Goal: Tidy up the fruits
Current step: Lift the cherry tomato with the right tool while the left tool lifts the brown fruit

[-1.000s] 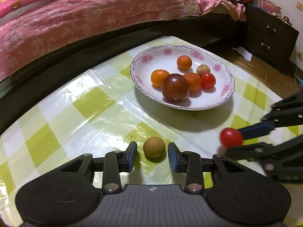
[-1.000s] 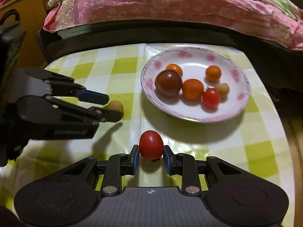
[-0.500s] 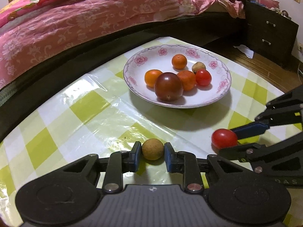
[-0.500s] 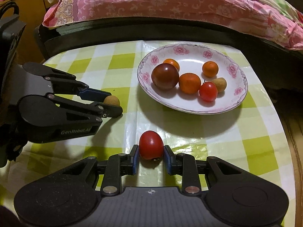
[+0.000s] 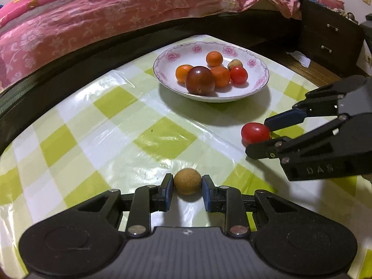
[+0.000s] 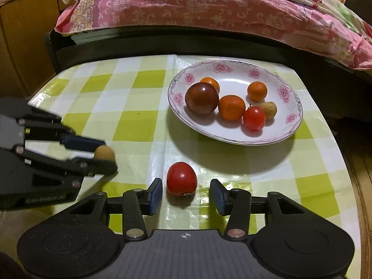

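Your left hand-held gripper (image 5: 187,191) is clamped on the small brown fruit (image 5: 187,184), both blue pads touching its sides, low over the checked table (image 5: 111,125). Your right hand-held gripper (image 6: 185,194) stands apart around the red tomato (image 6: 181,178), which rests on the table nearer its left pad, touching neither. The flowered plate (image 6: 234,66) with six fruits lies beyond, nearer the bed (image 6: 209,7)

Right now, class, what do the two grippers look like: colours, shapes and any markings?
Both are matt black. The left gripper and right gripper each have two linked arms with silver rivets, blue finger pads, a ribbed grey centre plate with a small emblem, and round black discs at each side. Pale lettering marks their sides. No cables show.
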`<move>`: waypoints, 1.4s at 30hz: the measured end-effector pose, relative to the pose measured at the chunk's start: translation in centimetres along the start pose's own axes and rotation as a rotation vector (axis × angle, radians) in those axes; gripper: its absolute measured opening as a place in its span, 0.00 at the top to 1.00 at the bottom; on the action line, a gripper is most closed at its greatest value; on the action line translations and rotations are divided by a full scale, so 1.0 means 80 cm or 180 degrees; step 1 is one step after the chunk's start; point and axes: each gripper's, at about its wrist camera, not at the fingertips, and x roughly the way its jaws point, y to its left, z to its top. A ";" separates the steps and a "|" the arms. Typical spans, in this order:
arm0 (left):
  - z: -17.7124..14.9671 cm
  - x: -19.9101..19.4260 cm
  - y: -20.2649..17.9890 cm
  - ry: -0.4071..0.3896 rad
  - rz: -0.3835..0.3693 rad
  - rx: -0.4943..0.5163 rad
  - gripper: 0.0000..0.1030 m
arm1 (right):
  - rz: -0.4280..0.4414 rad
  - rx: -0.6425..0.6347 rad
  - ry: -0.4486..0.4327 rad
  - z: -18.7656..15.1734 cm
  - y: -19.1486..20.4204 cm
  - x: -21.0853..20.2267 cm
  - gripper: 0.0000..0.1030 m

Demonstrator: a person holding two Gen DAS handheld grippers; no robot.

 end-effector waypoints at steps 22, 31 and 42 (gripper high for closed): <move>0.002 0.006 -0.006 -0.0105 0.0099 -0.0023 0.66 | -0.0081 -0.0089 -0.0040 0.004 0.006 0.007 0.77; 0.008 0.009 -0.010 0.0003 0.0221 -0.0157 0.67 | -0.0146 -0.0156 0.0032 0.006 0.012 0.007 0.77; 0.013 0.010 -0.012 0.0081 0.0210 -0.0047 0.66 | -0.0162 -0.0175 0.0057 0.010 0.015 0.009 0.77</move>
